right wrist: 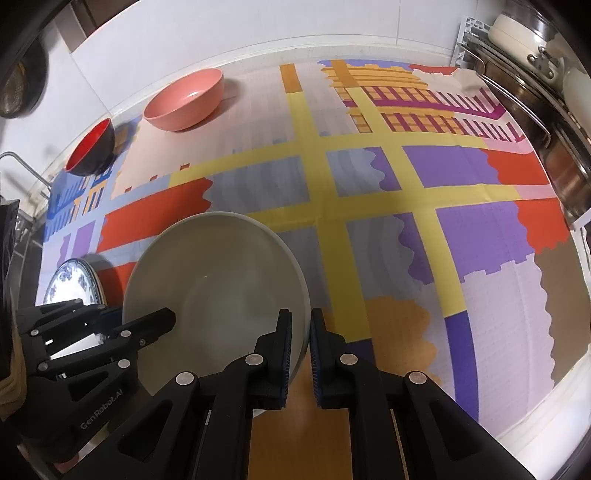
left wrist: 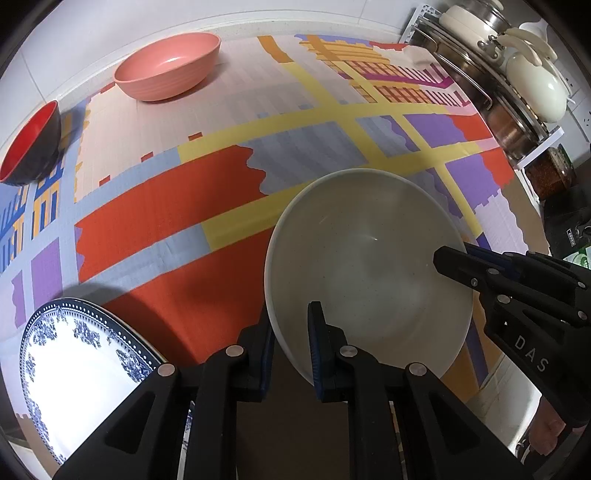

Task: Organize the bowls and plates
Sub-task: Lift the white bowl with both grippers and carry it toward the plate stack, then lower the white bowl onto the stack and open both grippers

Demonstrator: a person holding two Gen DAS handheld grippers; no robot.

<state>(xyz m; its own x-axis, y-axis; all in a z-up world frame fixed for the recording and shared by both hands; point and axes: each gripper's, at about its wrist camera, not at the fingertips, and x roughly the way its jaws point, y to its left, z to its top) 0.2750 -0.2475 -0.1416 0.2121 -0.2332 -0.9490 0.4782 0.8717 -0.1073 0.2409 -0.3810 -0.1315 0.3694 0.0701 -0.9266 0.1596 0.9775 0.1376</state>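
A large grey-white bowl [left wrist: 365, 258] [right wrist: 218, 288] is held between both grippers above the patterned cloth. My left gripper [left wrist: 291, 350] is shut on its left rim, one finger inside and one outside; it also shows in the right wrist view [right wrist: 147, 325]. My right gripper [right wrist: 300, 354] is shut on its right rim, and shows in the left wrist view [left wrist: 454, 262]. A blue-and-white plate [left wrist: 81, 362] [right wrist: 72, 280] lies at the near left. A pink bowl [left wrist: 168, 66] [right wrist: 184, 99] and a red-and-black bowl [left wrist: 31, 146] [right wrist: 92, 149] stand at the far left.
The colourful cloth [left wrist: 221, 192] [right wrist: 406, 206] covers the counter. A rack with pots and lids [left wrist: 517, 81] [right wrist: 535, 74] stands at the far right. A white tiled wall [right wrist: 258, 26] runs behind.
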